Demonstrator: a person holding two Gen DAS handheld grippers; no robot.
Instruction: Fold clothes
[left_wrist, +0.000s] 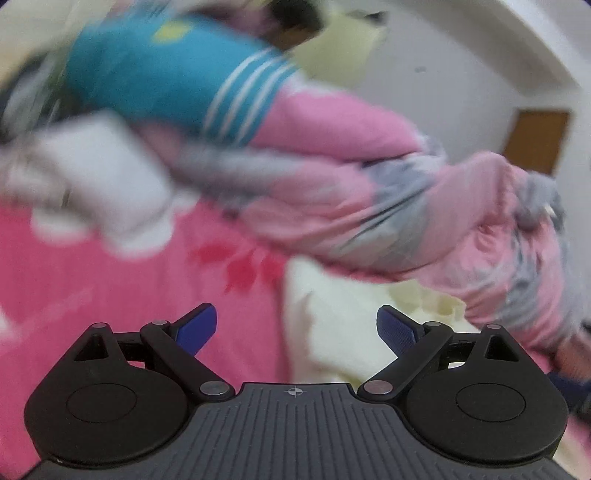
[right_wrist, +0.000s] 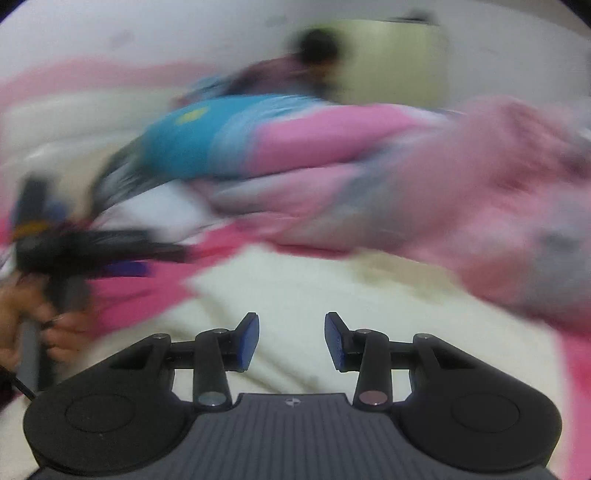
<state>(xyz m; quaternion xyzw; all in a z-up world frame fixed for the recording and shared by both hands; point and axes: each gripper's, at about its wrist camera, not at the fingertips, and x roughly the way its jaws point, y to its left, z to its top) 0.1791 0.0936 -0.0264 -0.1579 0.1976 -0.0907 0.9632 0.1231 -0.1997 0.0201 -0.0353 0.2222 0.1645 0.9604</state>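
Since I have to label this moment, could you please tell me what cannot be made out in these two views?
- Right wrist view: the left gripper at the left edge is smeared by motion blur; its jaws cannot be read.
- Both views: the clothes pile is blurred, so separate garments and folds are unclear.
- Left wrist view: the white garment is blurred; its type is unclear.
- Right gripper: empty, over the cream cloth.

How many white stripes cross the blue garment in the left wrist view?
3, side by side on the blue knitted garment, at its edge beside the pink cloth. Blur may hide more.
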